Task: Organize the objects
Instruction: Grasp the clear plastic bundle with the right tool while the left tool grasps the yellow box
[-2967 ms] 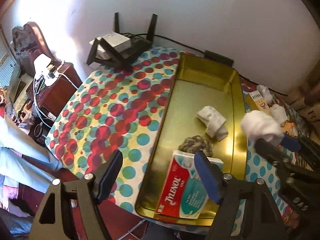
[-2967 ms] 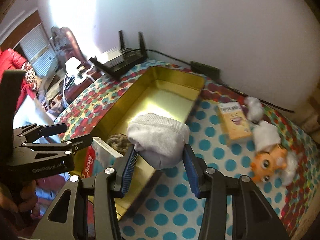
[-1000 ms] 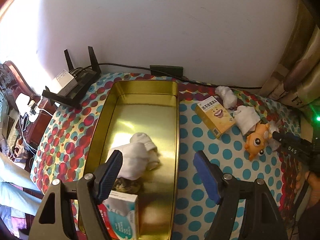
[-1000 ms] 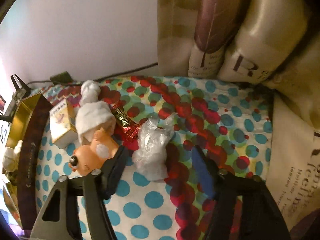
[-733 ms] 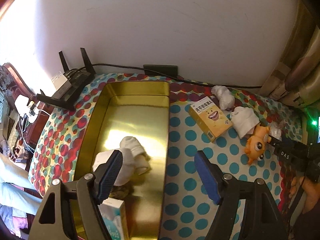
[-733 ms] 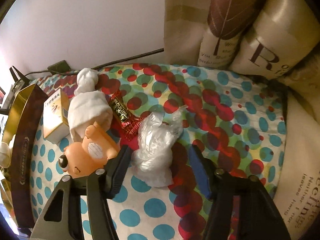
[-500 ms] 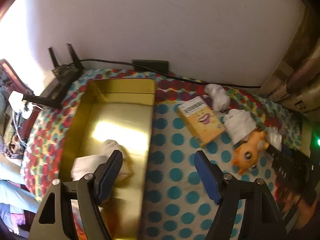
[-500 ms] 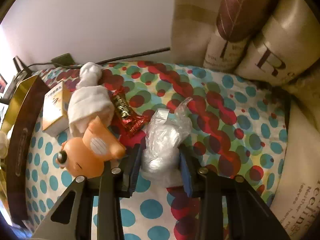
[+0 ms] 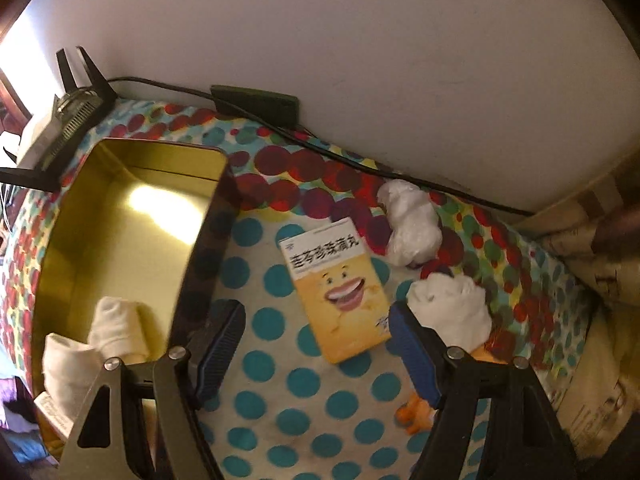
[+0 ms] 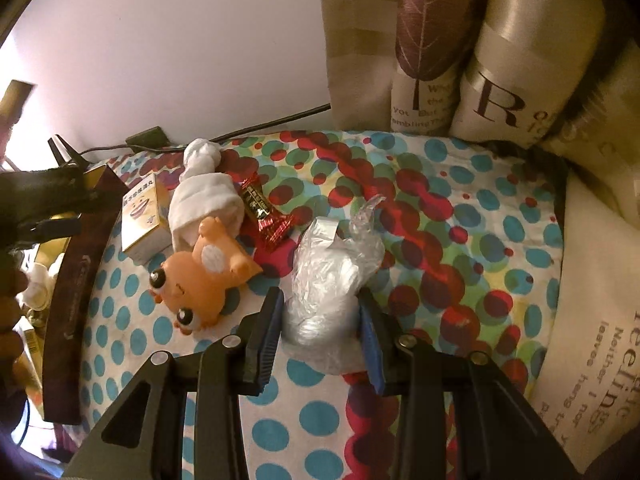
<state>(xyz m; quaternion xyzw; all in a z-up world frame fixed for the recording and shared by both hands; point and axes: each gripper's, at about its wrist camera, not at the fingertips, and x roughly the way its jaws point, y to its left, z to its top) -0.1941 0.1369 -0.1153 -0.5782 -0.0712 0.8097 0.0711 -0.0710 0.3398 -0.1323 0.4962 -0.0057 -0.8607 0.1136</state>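
My right gripper (image 10: 322, 330) is shut on a crumpled clear plastic bag (image 10: 328, 276) that rests on the spotted cloth. Left of it lie an orange toy animal (image 10: 200, 272), a red candy wrapper (image 10: 266, 216), rolled white socks (image 10: 204, 196) and a yellow box (image 10: 142, 212). My left gripper (image 9: 316, 354) is open and empty, hovering just short of the yellow box (image 9: 340, 292) with a smiling face. The gold tin tray (image 9: 132, 216) stands to its left with white socks (image 9: 112, 330) inside. Two more white sock rolls (image 9: 412, 228) lie right of the box.
A black router (image 9: 68, 120) and a power adapter (image 9: 256, 100) with a cable stand at the wall behind the tray. Patterned cushions (image 10: 460, 52) crowd the right side of the table. The left gripper's black body (image 10: 40, 200) shows at the left in the right wrist view.
My right gripper has closed around the plastic bag. My left gripper has swung right from over the tray toward the yellow box and come lower.
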